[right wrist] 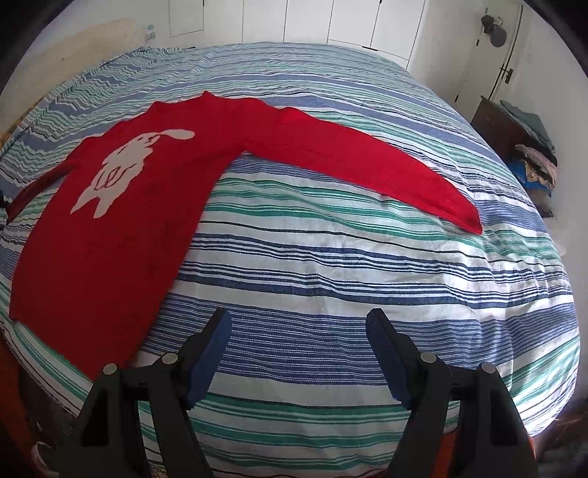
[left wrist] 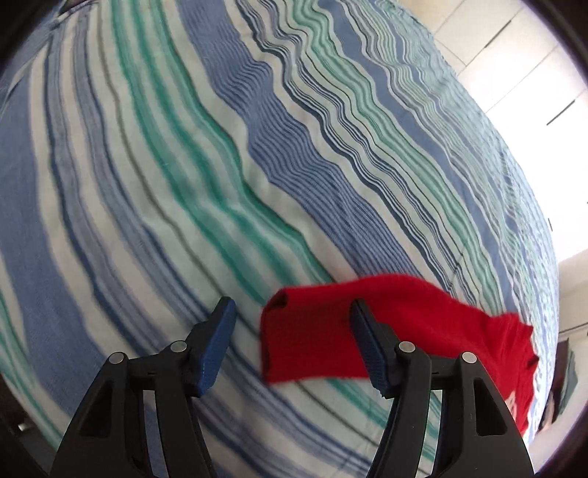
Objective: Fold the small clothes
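A red long-sleeved sweater (right wrist: 121, 206) with a white figure on its chest lies flat on the striped bed cover (right wrist: 330, 264). One sleeve (right wrist: 367, 161) stretches out to the right. My right gripper (right wrist: 298, 331) is open and empty, above the cover, below the sleeve and right of the sweater's body. In the left wrist view, the cuff end of the other red sleeve (left wrist: 312, 338) lies just beyond my left gripper (left wrist: 292, 312), which is open and empty. Its right finger (left wrist: 367, 342) overlaps the sleeve in the view; I cannot tell whether it touches.
The bed fills both views. White cupboard doors (right wrist: 330, 22) stand behind it. A dark stand with piled clothes (right wrist: 529, 147) is at the bed's right side, near a door (right wrist: 496, 55). The bed's near edge runs below my right gripper.
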The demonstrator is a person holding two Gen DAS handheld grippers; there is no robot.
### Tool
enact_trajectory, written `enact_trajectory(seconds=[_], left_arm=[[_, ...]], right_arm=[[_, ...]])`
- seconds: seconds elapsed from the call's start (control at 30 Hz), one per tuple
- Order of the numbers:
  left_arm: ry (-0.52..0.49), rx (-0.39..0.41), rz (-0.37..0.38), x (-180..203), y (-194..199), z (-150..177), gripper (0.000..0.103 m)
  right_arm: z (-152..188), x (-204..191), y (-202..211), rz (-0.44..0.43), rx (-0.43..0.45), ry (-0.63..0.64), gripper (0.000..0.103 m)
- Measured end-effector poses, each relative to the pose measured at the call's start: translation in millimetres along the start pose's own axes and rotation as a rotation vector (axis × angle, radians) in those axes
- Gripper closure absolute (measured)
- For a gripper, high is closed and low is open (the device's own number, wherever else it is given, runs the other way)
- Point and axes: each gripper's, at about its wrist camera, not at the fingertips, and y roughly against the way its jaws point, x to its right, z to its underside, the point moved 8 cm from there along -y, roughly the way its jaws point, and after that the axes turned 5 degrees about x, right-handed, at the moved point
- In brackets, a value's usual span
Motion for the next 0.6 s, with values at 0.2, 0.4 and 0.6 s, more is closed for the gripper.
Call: enact_trajectory(seconds=[0.2,0.4,0.6], left_arm=[[-0.23,0.036,-0.045,36,15,-47,0.1],[-0.228,0.077,-0.174,23,19,-102,0.098],[-0.268,-0.016,-0.236,9,-11,-77,0.056]], right_arm=[[-1,-11,-8,0.029,-0.025,0.049,0.028],[-2,-15,-13,0.059,-0.04,0.081,0.028],[-2,-10,-21,0.078,-0.064,0.065,0.028]])
